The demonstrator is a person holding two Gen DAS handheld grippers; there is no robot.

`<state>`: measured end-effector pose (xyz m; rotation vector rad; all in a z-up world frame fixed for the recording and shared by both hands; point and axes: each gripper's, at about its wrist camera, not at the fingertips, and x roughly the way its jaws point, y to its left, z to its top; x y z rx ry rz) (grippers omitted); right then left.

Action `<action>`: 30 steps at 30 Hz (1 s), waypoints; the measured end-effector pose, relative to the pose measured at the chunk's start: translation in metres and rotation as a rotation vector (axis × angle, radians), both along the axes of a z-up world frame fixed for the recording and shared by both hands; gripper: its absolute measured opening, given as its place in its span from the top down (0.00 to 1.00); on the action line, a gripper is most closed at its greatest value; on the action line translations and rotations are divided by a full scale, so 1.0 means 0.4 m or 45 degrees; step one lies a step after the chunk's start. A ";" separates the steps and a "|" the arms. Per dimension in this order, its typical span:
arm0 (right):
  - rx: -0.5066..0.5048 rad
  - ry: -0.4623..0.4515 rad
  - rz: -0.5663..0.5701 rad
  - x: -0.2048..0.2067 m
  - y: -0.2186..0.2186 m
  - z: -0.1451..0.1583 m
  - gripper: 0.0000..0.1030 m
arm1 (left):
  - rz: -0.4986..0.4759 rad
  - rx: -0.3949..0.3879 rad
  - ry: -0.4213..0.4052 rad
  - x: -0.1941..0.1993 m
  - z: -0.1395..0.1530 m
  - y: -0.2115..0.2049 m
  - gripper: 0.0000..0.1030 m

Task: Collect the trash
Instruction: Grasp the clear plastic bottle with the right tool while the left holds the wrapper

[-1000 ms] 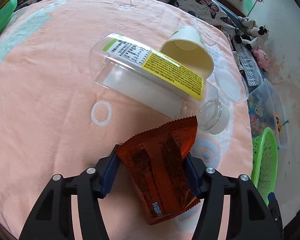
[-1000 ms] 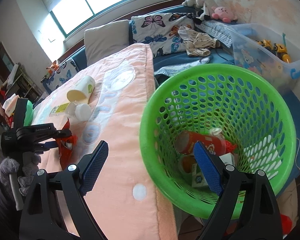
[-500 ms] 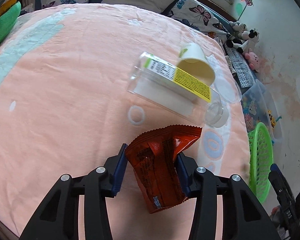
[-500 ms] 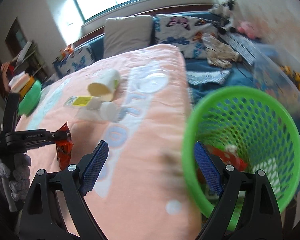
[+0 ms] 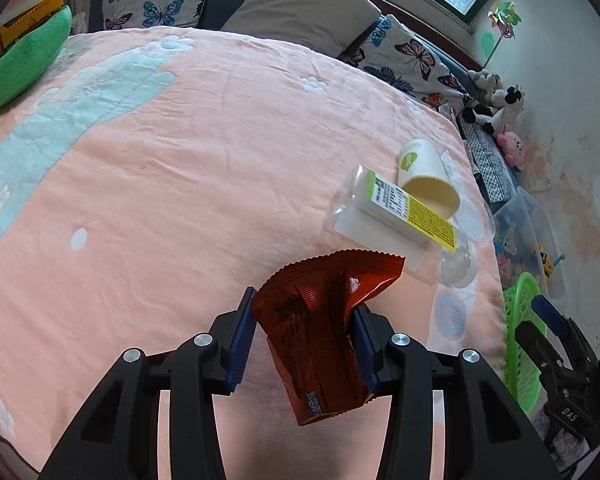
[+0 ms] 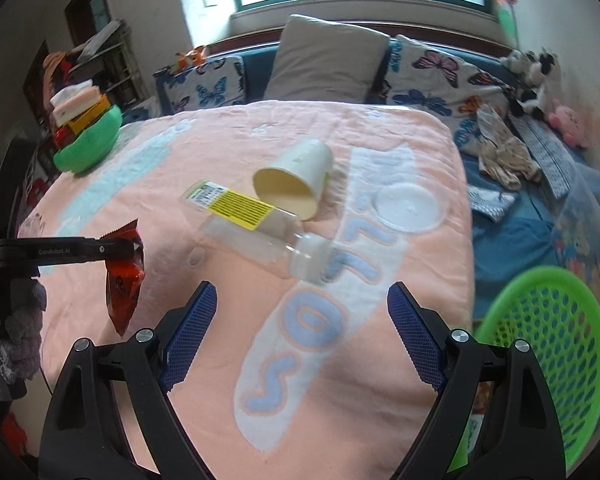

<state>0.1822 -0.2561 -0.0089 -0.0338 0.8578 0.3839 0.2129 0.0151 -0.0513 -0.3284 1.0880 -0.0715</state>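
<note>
Left wrist view: the left gripper (image 5: 302,344) has its blue pads pressed on either side of a crumpled red-orange foil snack wrapper (image 5: 320,332), which is pinched at mid-body and lifted clear of the pink fleece blanket (image 5: 180,200), its printed end hanging below the jaws. The right gripper (image 6: 300,340) stands wide open and holds nothing, over the blanket's near edge.

Remaining litter lies close to the blanket's right edge: a clear plastic bottle with a yellow label (image 6: 256,224) on its side, a cream paper cup (image 6: 296,178) tipped over and touching it, and a clear round plastic lid (image 6: 410,208) just beside them. The green perforated plastic basket (image 6: 548,344) sits off the blanket's near right corner.

Assessment: the wrapper is very light, limp and slick; the present hold across the crumpled middle appears adequate. The bottle is likely light but smooth and round, best taken across its labelled body. The cup would crush easily; grip lightly at the rim.
</note>
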 end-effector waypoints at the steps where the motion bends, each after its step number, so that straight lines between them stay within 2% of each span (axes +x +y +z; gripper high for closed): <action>1: -0.020 -0.007 0.036 0.011 0.021 0.000 0.16 | 0.003 0.005 -0.007 0.001 0.004 0.009 0.58; 10: -0.131 -0.001 0.325 0.110 0.176 -0.018 0.17 | 0.008 0.021 -0.038 0.006 0.021 0.061 0.58; 17: -0.267 0.006 0.499 0.180 0.270 -0.051 0.23 | 0.015 0.036 -0.047 0.019 0.022 0.083 0.58; 24: -0.361 0.030 0.624 0.224 0.325 -0.096 0.24 | 0.014 0.039 -0.041 0.033 0.015 0.098 0.58; 30: -0.427 0.062 0.675 0.249 0.348 -0.139 0.25 | 0.011 0.037 -0.038 0.036 0.009 0.100 0.58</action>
